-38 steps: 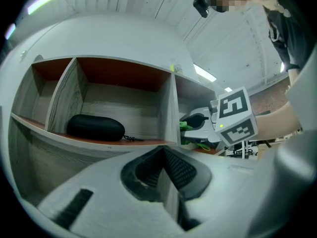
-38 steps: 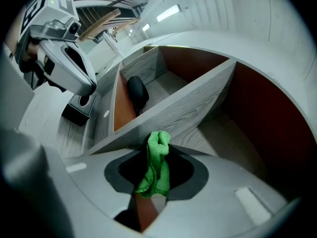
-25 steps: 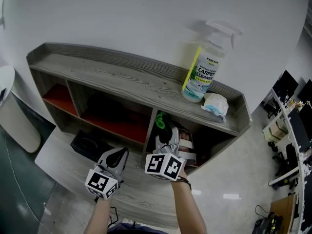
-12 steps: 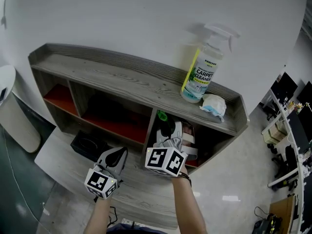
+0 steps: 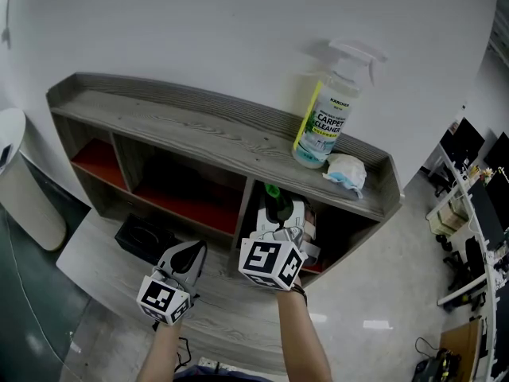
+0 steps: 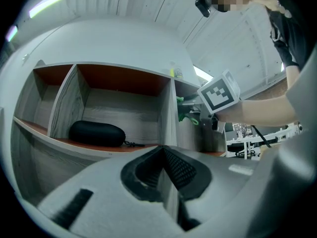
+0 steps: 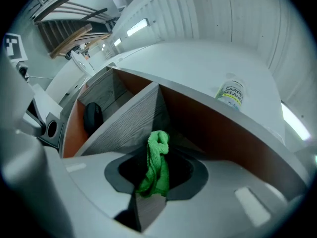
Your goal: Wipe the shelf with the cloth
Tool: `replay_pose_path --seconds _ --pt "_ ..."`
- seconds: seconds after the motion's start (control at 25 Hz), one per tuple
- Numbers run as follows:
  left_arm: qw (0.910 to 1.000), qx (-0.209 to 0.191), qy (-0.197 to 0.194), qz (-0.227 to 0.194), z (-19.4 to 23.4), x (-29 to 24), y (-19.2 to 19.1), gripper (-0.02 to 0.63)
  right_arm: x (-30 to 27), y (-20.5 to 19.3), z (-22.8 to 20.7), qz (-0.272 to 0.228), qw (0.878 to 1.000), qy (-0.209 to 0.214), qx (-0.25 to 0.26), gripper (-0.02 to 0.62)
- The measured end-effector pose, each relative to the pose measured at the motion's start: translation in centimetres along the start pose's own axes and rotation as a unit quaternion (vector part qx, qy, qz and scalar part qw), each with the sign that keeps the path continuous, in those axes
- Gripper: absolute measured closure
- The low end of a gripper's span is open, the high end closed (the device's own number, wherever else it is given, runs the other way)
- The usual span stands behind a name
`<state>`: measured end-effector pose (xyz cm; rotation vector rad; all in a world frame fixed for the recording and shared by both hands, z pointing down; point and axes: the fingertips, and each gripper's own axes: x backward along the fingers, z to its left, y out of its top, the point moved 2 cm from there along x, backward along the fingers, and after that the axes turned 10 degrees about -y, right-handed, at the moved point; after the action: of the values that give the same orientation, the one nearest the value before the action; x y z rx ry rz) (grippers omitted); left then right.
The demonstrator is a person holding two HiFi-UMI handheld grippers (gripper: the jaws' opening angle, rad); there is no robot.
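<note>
While the left claw sits closed, the right claw pinches the green cloth between its jaws.

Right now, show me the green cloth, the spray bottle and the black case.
green cloth (image 7: 157, 168): right gripper view, its bunched middle.
spray bottle (image 5: 325, 127): head view, its front label.
black case (image 6: 96, 133): left gripper view, middle of its side.
</note>
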<state>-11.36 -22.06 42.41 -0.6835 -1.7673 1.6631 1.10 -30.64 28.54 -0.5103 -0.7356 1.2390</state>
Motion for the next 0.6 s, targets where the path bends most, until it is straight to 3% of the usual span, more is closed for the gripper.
replay_pose_path --seconds 0.4,0.6 --pt "1.0 -0.002 -0.004 0.0 -0.4 -0.1 0.2 0.607 0.7 -0.6 -3.4 0.017 0.992 -0.059 -0.114 0.488" --pt "1.0 -0.002 -0.008 0.001 -0.8 -0.4 0.2 0.607 1.4 -1.1 -5.4 0.02 0.985 -0.092 -0.145 0.488"
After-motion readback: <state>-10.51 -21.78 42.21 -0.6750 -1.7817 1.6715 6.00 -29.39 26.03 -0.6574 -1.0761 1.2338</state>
